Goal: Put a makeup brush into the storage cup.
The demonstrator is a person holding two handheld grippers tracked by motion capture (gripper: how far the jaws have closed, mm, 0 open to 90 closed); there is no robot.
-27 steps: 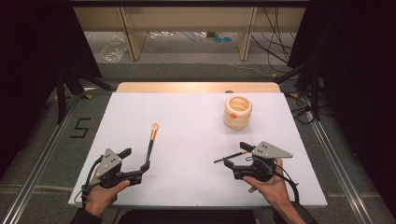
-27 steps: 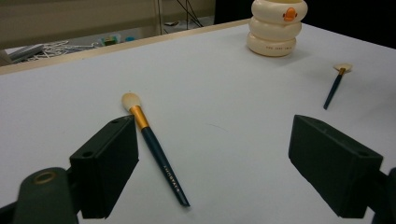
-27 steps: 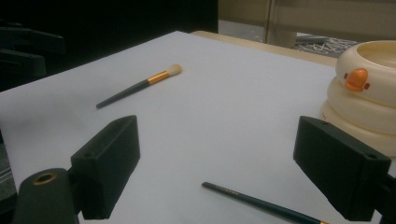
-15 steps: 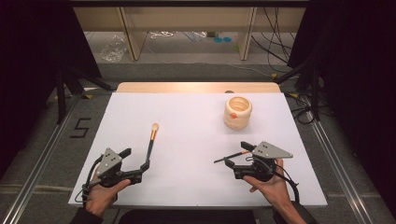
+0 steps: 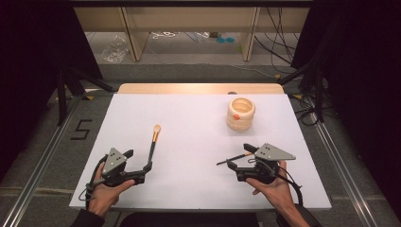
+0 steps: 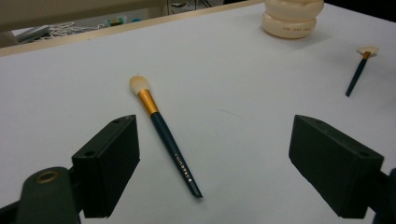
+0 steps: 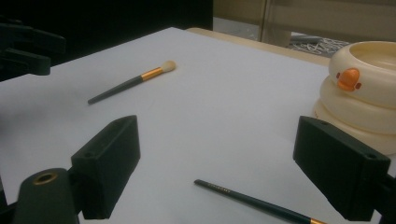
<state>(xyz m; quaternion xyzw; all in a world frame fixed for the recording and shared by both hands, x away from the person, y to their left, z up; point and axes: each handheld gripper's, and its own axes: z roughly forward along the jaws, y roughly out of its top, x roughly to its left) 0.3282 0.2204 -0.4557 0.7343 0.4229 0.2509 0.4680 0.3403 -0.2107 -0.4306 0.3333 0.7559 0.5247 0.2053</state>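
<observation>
On a white table (image 5: 189, 113), the left gripper (image 5: 142, 166) and right gripper (image 5: 236, 163) rest with jaws apart, a makeup brush (image 5: 153, 140) lying just ahead of each, near a cream ringed pot (image 5: 240, 113).

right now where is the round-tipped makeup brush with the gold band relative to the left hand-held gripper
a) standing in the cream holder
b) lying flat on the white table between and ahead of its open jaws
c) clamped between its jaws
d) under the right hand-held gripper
b: in the left gripper view the brush lies flat on the white table, untouched, between the wide-open jaws of the left hand-held gripper, far from the cream holder.
</observation>
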